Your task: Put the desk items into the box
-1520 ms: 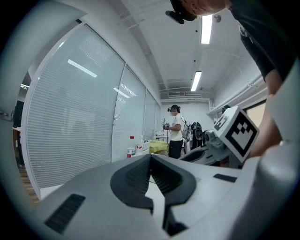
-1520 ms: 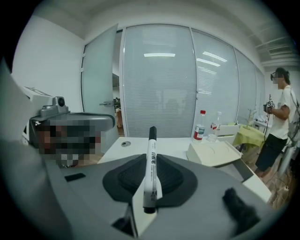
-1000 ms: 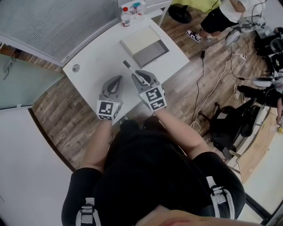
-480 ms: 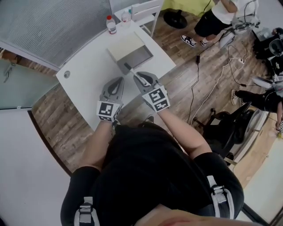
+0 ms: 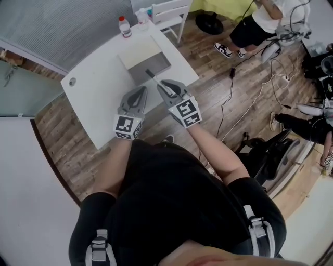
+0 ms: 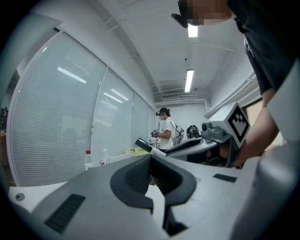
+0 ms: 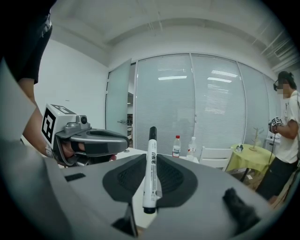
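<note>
The right gripper [image 5: 165,87] pinched a white marker [image 7: 150,174] between its pads, dark cap [image 7: 152,132] pointing away from the person. In the head view the marker's far end lay over the near edge of the open box [image 5: 159,63] on the white desk [image 5: 96,96]. The left gripper [image 6: 151,158] hung just beside it above the desk, jaws pressed together with nothing in them. Two bottles [image 5: 124,26] stood at the desk's far edge, near a white chair [image 5: 169,13]
</note>
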The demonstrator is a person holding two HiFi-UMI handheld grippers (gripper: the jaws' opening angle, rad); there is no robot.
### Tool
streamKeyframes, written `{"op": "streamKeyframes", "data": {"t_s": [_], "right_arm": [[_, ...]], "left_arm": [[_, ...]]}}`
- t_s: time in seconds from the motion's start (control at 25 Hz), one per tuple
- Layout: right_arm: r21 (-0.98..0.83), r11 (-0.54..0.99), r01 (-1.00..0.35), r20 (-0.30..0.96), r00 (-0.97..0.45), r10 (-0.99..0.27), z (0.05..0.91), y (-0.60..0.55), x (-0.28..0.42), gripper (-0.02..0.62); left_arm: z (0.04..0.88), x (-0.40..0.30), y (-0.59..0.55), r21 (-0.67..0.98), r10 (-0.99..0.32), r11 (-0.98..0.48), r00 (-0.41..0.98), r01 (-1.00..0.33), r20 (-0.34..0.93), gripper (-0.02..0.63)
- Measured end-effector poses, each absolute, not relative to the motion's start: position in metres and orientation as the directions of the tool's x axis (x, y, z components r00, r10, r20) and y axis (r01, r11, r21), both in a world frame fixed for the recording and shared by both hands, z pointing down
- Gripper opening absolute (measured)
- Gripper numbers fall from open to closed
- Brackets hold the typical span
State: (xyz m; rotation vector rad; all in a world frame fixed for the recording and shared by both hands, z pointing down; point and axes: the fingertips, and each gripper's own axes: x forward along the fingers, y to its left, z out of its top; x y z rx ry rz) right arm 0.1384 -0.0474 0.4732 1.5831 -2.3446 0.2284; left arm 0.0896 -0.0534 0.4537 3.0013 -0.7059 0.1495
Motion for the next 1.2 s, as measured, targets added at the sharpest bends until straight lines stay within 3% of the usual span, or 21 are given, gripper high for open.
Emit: {"op": "streamKeyframes", "data": {"t_s": [1.2], "right_arm": [[0.09, 0.549, -0.831, 0.37, -0.484, -0.793, 0.508, -0.21, 0.136, 0.074]], "left_arm": [[0.471, 0.091, -0.214, 0.051, -0.517, -0.852, 0.853, -0.521, 0.075, 0.011]]}}
